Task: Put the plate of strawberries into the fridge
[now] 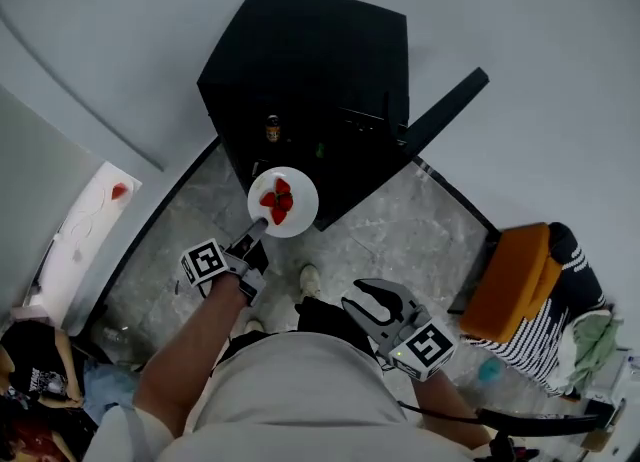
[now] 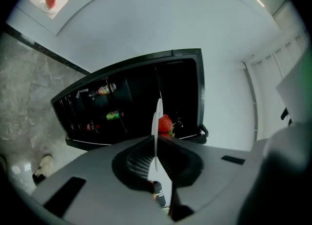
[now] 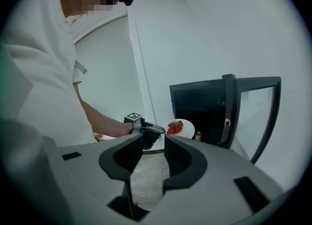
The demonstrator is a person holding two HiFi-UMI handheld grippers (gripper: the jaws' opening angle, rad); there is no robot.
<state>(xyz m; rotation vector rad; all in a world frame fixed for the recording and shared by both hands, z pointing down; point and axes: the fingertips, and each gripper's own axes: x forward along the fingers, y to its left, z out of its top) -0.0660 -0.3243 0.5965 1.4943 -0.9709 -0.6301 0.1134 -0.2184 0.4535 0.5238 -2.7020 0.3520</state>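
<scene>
A white plate [image 1: 296,218] with strawberries [image 1: 280,200] hangs in front of the open black fridge [image 1: 310,70]. My left gripper [image 1: 258,227] is shut on the plate's near rim. In the left gripper view the plate [image 2: 157,117] stands edge-on between the jaws, with a strawberry [image 2: 165,123] beside it and the fridge [image 2: 141,80] shelves beyond. My right gripper [image 1: 368,297] is lower right, open and empty. The right gripper view shows its jaws apart [image 3: 153,146], and farther off the plate [image 3: 188,128] and the left gripper [image 3: 155,130] before the fridge [image 3: 197,104].
The fridge door [image 1: 445,110] swings open to the right. Bottles [image 2: 103,90] and a green can [image 2: 113,116] sit on the fridge shelves. An orange seat with striped cloth [image 1: 515,280] stands at the right. A white counter [image 1: 90,220] lies at the left. The person's shoe [image 1: 310,278] is below the plate.
</scene>
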